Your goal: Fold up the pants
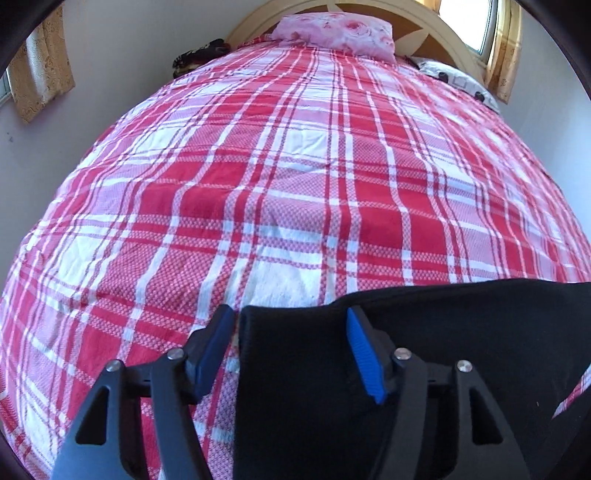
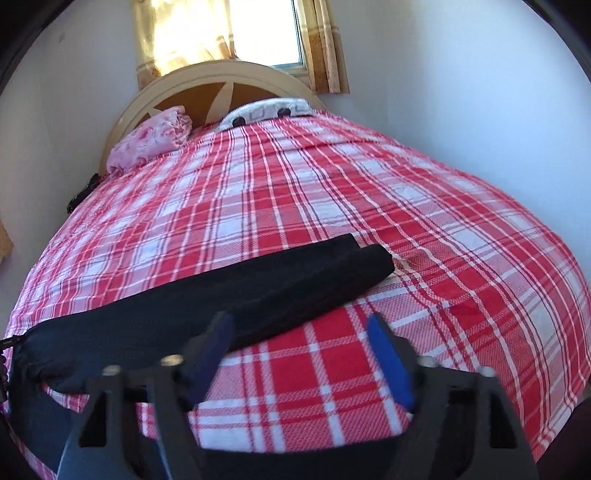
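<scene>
Black pants (image 2: 229, 291) lie flat on a red and white plaid bedspread (image 2: 406, 206), their two leg ends side by side at the upper right. In the left wrist view a corner of the pants (image 1: 461, 332) lies between and under my open left gripper (image 1: 291, 325), whose blue pads straddle the cloth edge without closing on it. My right gripper (image 2: 299, 328) is open and empty just above the bedspread, its left finger over the near edge of the pants.
A pink floral pillow (image 1: 332, 33) and a white patterned pillow (image 2: 266, 110) lie against the cream headboard (image 2: 207, 81). Walls flank the bed on both sides. A curtained window (image 2: 236, 33) is behind the headboard. A dark cloth (image 1: 199, 55) sits at the bed's far left corner.
</scene>
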